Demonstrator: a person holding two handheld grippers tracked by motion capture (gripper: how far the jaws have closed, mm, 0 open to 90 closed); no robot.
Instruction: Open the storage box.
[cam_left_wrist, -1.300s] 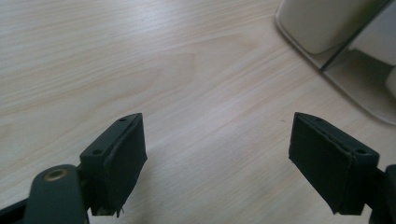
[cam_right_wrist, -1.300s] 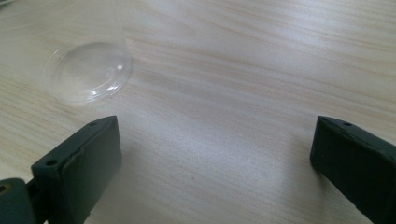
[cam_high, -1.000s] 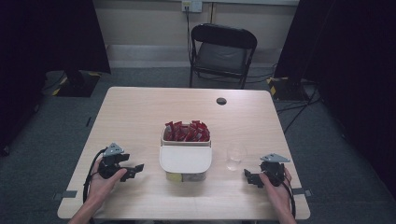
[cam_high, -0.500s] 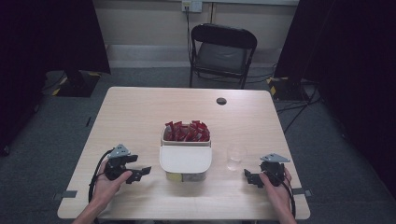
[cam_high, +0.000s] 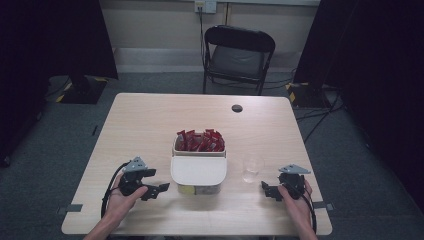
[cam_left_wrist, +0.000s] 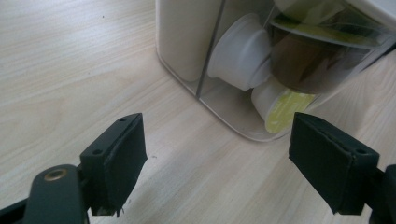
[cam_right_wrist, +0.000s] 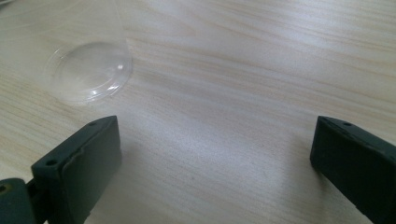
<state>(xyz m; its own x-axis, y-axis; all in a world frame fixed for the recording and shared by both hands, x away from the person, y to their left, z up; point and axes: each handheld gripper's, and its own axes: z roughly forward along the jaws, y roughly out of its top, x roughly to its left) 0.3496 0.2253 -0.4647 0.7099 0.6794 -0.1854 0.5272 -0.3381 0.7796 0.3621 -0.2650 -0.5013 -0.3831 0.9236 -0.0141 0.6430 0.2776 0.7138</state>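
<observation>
Looking down from the high view, a pale wooden surface (cam_high: 150, 125) carries a white container (cam_high: 198, 170) at its middle, its far compartment packed with red sachets (cam_high: 200, 141). A clear glass (cam_high: 251, 169) stands just right of the container. The left gripper (cam_high: 161, 189) lies in a hand near the front edge, aimed at the container's left side, fingers spread wide and empty. The right gripper (cam_high: 266, 189) lies in the other hand, near the glass but apart from it, fingers also spread. A black chair (cam_high: 239, 55) stands beyond the surface.

From the left gripper view, wide-apart fingers (cam_left_wrist: 116, 163) frame the container's clear front corner (cam_left_wrist: 243, 93), where small white pods (cam_left_wrist: 240, 58) (one with a yellow lid) lie on their sides.

From the right gripper view, fingers (cam_right_wrist: 79, 168) stand wide over bare wood, with the base of the glass (cam_right_wrist: 91, 72) ahead at upper left, untouched.
</observation>
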